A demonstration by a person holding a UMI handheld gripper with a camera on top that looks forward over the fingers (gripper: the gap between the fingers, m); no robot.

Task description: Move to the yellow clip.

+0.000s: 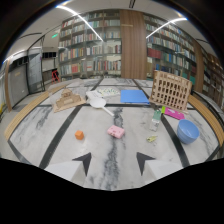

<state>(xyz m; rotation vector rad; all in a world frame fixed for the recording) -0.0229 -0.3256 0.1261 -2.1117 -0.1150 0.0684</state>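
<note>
Gripper (pixel 113 162) jaws open, yellow clip (pixel 151 139) ahead, apart.

Bright, even light falls from long ceiling strips (pixel 82 19) that glare white overhead. The marble table (pixel 100 135) shines palely with only faint, soft shadows under the things on it. The wide-angle view bends the bookshelves (pixel 92 42) and table edges into curves, darkening to black around its rim. Everything looks slightly soft, the far shelves most.
</note>
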